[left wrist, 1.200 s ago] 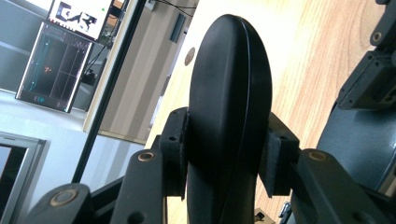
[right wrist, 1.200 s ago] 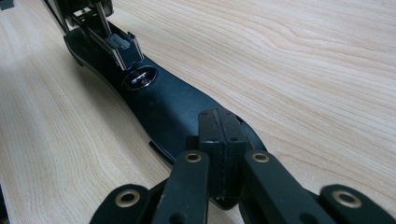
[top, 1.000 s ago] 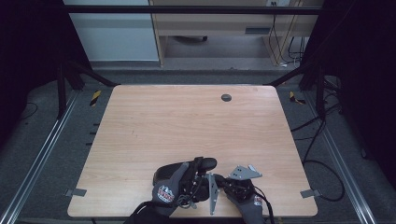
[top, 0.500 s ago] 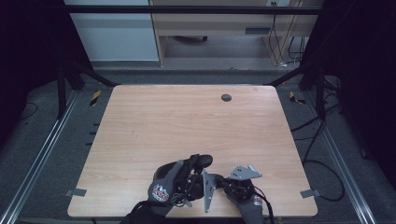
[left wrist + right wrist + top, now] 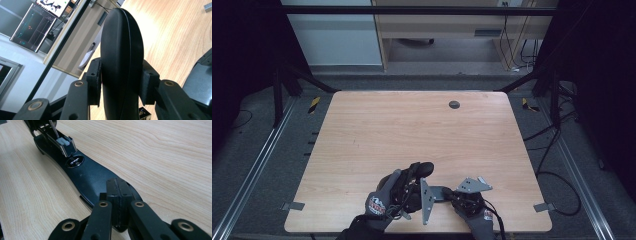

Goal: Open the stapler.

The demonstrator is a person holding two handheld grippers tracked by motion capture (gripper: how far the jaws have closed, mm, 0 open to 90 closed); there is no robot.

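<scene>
At the table's (image 5: 362, 130) near edge lies a black stapler (image 5: 85, 176), its top pinched in the left gripper (image 5: 122, 86), the right gripper (image 5: 117, 202) pressed together over its base, whose silver metal channel shows in the right gripper view.

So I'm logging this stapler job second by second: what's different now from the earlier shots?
Little: the left gripper, clamped on the stapler's raised top arm, has lifted it slightly. The right gripper stays shut, pressing on the stapler base. The table is unchanged.
</scene>
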